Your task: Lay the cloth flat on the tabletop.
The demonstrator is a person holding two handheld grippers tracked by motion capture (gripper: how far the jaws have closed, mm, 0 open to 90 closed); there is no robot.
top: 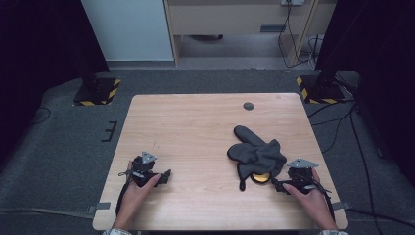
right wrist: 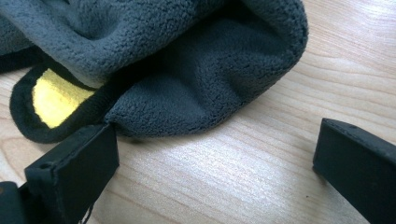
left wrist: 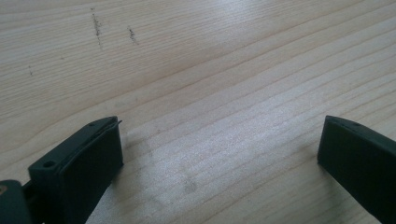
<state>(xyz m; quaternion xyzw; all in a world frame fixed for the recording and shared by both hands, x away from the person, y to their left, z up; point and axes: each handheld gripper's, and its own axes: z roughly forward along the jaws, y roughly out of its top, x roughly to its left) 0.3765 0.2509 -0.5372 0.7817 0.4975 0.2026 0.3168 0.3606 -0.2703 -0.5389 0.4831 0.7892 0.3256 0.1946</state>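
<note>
A crumpled dark grey fleece garment (top: 255,154) with a yellow patch (top: 261,177) edged in black lies right of the table's middle. In the right gripper view the fleece (right wrist: 187,60) and its yellow patch (right wrist: 55,97) sit just ahead of the jaws. My right gripper (top: 280,186) rests on the table at the garment's near edge, open, its left jaw tip close against the fleece; nothing lies between the jaws (right wrist: 215,154). My left gripper (top: 165,175) rests on bare wood at the near left, open and empty (left wrist: 219,144).
The light wooden table (top: 195,127) has a small dark round cap (top: 248,105) near its far edge. Two stand bases with yellow-black tape (top: 95,91) (top: 318,89) sit on the grey floor beyond the far corners. Cables run on the floor at the right.
</note>
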